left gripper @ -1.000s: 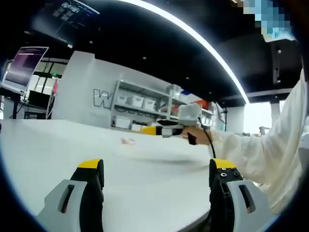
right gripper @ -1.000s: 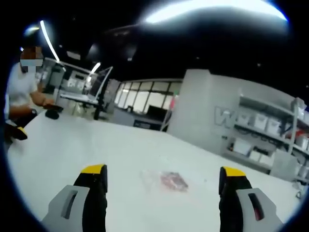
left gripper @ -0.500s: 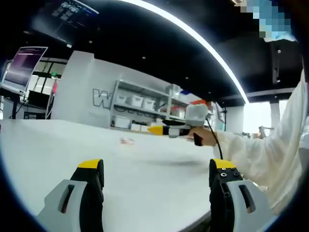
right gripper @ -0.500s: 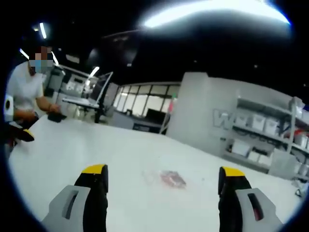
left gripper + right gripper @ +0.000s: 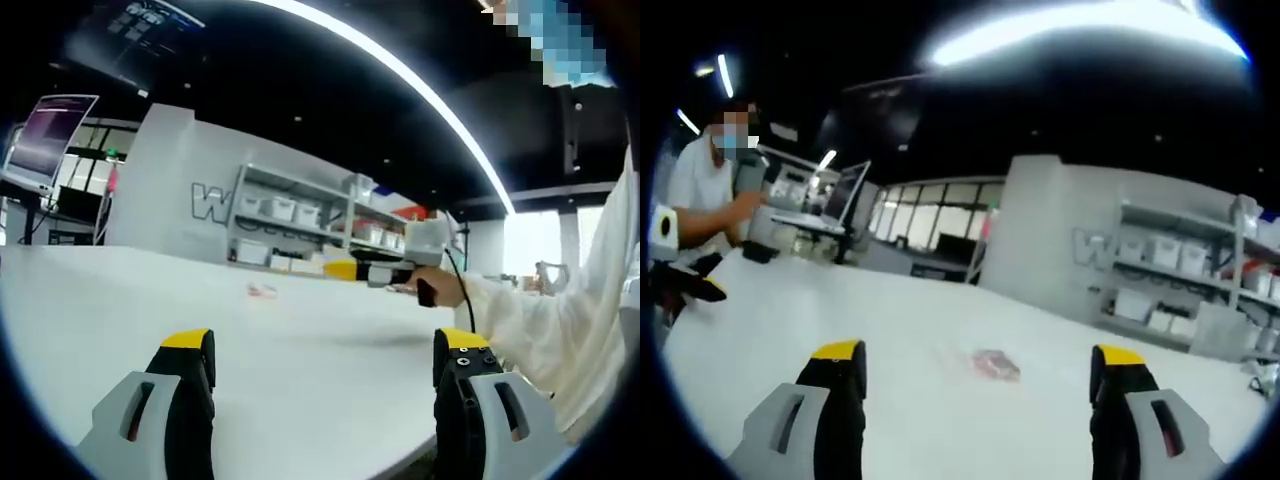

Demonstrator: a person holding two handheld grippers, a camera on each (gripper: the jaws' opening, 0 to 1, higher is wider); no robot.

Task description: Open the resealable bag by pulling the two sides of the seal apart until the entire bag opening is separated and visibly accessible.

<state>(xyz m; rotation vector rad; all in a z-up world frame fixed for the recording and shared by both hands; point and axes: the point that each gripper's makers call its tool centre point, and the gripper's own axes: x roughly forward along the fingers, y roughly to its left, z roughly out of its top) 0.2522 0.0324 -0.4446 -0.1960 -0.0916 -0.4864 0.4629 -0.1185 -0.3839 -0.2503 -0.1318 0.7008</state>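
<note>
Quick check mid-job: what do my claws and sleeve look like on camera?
Both claws have grey jaws with a slot, black inner faces and yellow tips: the left claw and the right claw. In the left gripper view the right claw has a yellow tip, a grey-white body and a black cable; the sleeve is white.

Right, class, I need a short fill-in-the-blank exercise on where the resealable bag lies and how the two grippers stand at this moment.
1. The resealable bag lies flat on the white ____.
2. The jaws of the right gripper stand ____, holding nothing.
3. The left gripper is also open and is ____ from the bag.
4. In the left gripper view, the right gripper is held in a person's ____ above the table.

Missing words: table; open; apart; hand
</note>
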